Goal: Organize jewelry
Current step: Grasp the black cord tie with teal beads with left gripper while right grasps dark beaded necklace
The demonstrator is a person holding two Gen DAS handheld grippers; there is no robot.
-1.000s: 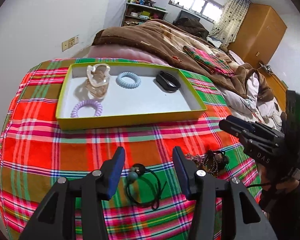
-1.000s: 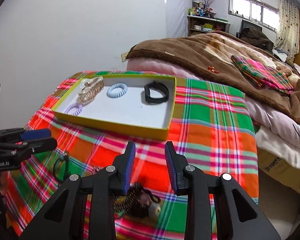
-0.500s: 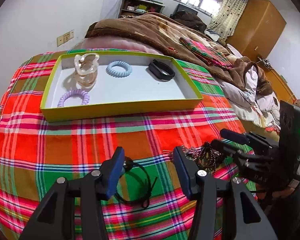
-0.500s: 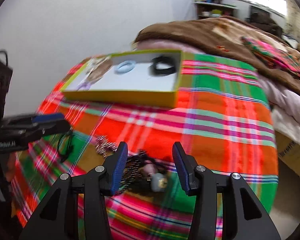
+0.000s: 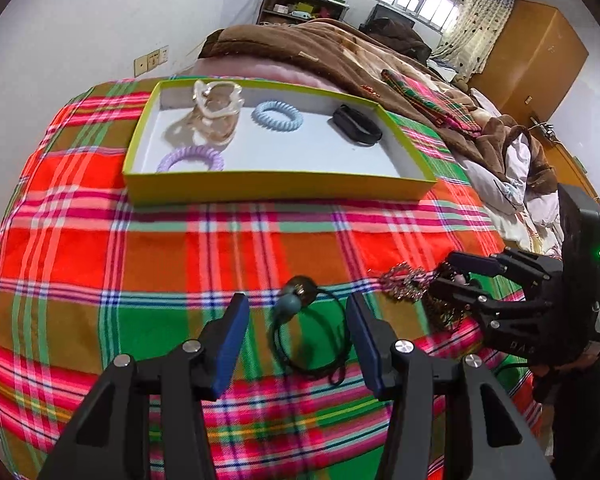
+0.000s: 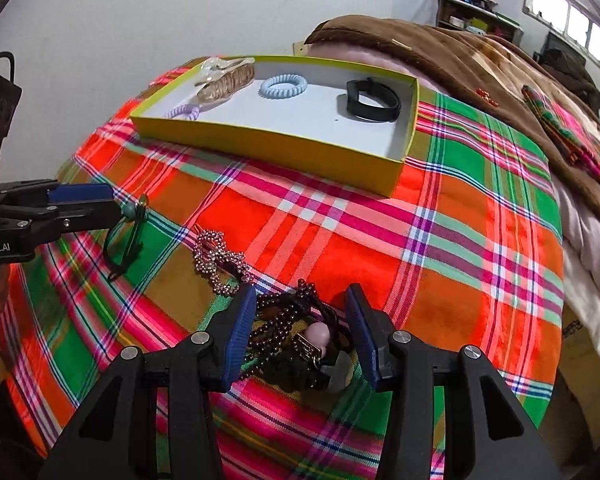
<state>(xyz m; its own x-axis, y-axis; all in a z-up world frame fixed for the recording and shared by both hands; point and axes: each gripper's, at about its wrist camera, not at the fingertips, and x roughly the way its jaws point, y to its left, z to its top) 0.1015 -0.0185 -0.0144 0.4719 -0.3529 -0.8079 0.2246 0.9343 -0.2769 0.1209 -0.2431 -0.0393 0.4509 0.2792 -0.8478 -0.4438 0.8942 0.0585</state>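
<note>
1. Your left gripper (image 5: 296, 320) is spread open with nothing in it. The black cord necklace (image 5: 310, 332), with its bead at the far end, lies on the plaid cloth (image 5: 100, 248) between the two pads.

2. Your right gripper (image 6: 302, 320) is open too. It straddles the dark bead tangle (image 6: 296, 336), a heap of dark strands with a pale pink charm. I cannot tell whether the pads touch the strands yet.

3. The sparkly chain (image 6: 218, 260) lies just beside that tangle, on its far left side. A close here may snag one end of it and drag both pieces up together.

4. The tangle is loose. Pinching only the top strands would likely let loops hang low and catch on the cloth or on the rim of the yellow tray (image 6: 268, 142) as you carry it over.

5. The cord is thin and flat on soft fabric. Your left pads could close over it and pinch cloth instead, so aim for the bead.

6. The tray already holds a clear hair claw (image 5: 216, 100), a blue coil tie (image 5: 277, 115), a purple coil tie (image 5: 191, 159) and a black band (image 5: 358, 125). A careless drop could land on top of these; the near right of the tray floor looks bare.
</note>
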